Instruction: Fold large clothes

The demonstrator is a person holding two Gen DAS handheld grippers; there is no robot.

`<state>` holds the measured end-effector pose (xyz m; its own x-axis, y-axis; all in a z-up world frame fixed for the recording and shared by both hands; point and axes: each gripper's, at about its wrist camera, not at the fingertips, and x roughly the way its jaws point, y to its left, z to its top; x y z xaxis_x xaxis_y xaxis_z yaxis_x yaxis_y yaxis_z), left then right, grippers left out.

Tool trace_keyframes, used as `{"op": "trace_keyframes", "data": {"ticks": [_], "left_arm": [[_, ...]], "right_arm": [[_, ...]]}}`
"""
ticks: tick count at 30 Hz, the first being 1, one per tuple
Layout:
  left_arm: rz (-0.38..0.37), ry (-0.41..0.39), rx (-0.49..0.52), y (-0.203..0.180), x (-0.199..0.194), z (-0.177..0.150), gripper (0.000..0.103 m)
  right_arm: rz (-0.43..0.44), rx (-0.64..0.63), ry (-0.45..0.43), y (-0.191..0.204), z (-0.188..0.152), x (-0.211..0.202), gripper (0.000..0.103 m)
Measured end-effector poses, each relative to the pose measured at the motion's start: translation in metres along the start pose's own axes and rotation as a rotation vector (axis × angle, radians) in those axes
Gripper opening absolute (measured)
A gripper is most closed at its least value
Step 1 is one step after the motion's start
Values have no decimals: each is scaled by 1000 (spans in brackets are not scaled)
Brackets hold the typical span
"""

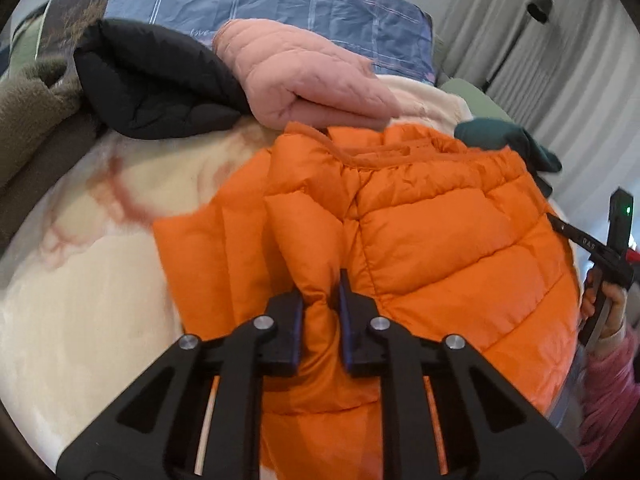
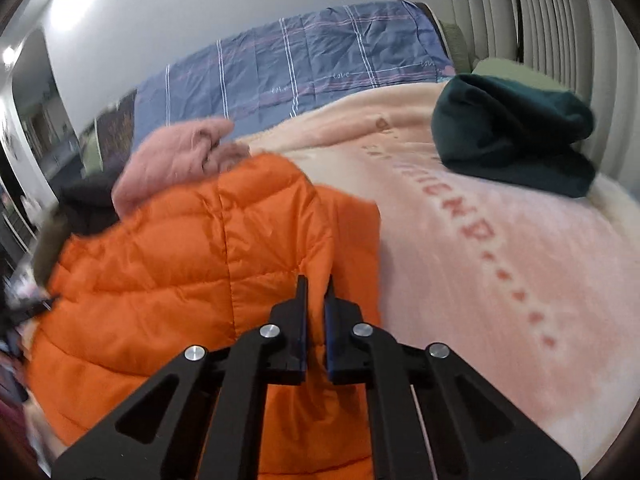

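Observation:
An orange puffer jacket (image 1: 432, 224) lies on a cream blanket on the bed. My left gripper (image 1: 322, 300) is shut on a bunched fold of the jacket near its lower edge. In the right wrist view the jacket (image 2: 180, 264) fills the left half, and my right gripper (image 2: 315, 300) is shut on its right edge, lifting it a little. The right gripper's body (image 1: 600, 256), held in a hand, shows at the right edge of the left wrist view.
A pink quilted jacket (image 1: 304, 76), a black puffer jacket (image 1: 152, 88) and a brown fleece (image 1: 32, 104) are piled behind. A dark green garment (image 2: 516, 136) lies at the far right. A blue plaid duvet (image 2: 300, 64) lies at the head. The cream blanket (image 2: 500, 280) has pink lettering.

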<state>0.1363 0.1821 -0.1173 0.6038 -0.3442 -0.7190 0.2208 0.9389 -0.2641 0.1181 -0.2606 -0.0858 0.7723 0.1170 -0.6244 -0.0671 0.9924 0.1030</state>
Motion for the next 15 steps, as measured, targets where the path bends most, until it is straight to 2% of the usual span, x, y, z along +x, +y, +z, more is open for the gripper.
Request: {"op": "trace_keyframes", "data": {"ticks": [2, 6, 8, 9, 11, 13, 15], "left_arm": [[31, -19, 29, -5, -3, 1, 17], [101, -66, 32, -4, -2, 21, 17], [157, -90, 41, -1, 2, 30, 20], [173, -87, 34, 1, 6, 32, 24], [194, -72, 4, 6, 9, 37, 35], [225, -113, 0, 5, -3, 39, 47], [223, -177, 0, -1, -23, 45, 48]], "right_arm": [[-32, -39, -30, 4, 0, -1, 7], [-53, 24, -75, 0, 22, 5, 7], [-69, 24, -59, 0, 32, 17, 8], [-81, 33, -21, -3, 36, 27, 11], [-115, 88, 24, -8, 40, 29, 36], [-114, 140, -48, -9, 44, 5, 43], [-89, 124, -147, 3, 53, -19, 50]]}}
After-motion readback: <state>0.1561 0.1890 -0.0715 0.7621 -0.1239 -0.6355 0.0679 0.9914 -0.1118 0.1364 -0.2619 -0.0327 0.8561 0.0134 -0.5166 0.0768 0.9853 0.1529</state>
